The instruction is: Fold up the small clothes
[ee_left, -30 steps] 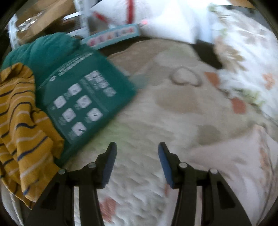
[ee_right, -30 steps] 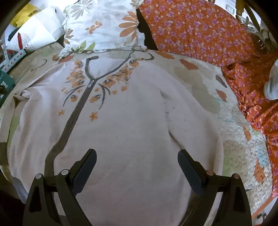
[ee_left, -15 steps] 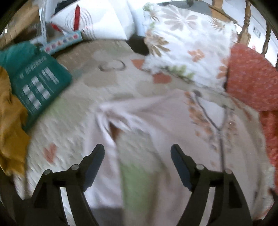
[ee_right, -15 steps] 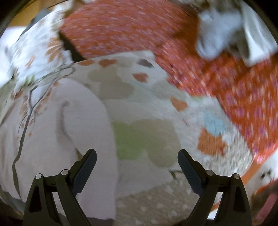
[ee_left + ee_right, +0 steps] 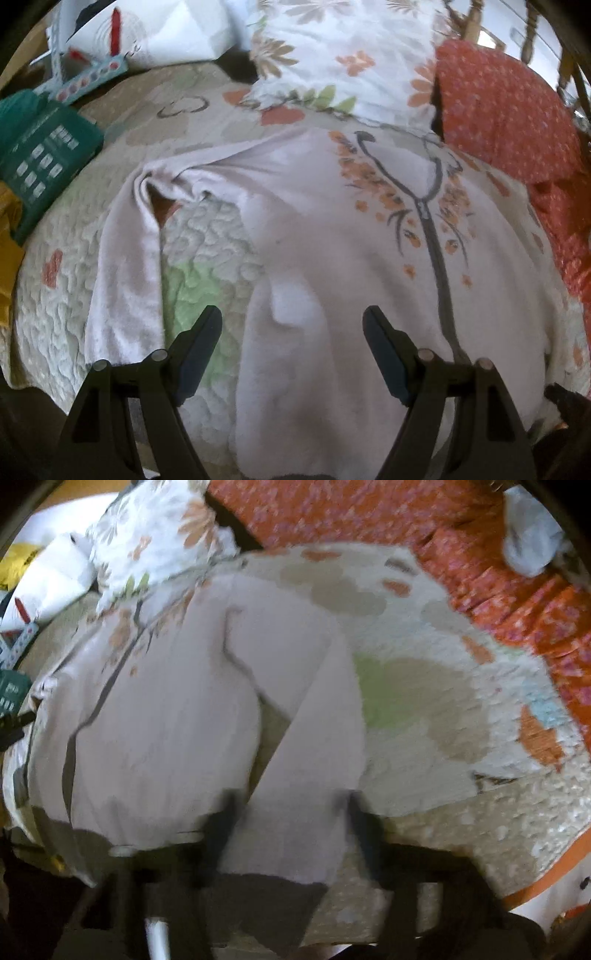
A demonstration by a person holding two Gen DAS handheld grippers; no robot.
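A pale pink zip-up top [image 5: 332, 229] with an orange flower print and a grey zip lies flat on the quilted bedspread [image 5: 207, 243]. Its one sleeve [image 5: 125, 277] runs down the left side. My left gripper [image 5: 291, 332] hangs open over the top's lower body, with only flat cloth beneath its fingers. In the right wrist view the other sleeve [image 5: 314, 738] lies slanted beside the body of the top [image 5: 166, 720]. My right gripper [image 5: 290, 812] straddles that sleeve's lower end. Its jaws are closing, blurred, and stand at the sleeve's two edges.
A floral pillow [image 5: 343, 55] and orange flowered fabric [image 5: 506, 110] lie at the back. A green box [image 5: 40, 162] and yellow cloth [image 5: 7, 240] sit at the left. A white cloth [image 5: 532, 542] lies on the orange fabric. The bed's front edge [image 5: 517, 878] is close.
The left gripper swung from the green box over to the top and its jaws widened. The right gripper shifted to the far sleeve and its jaws narrowed around it.
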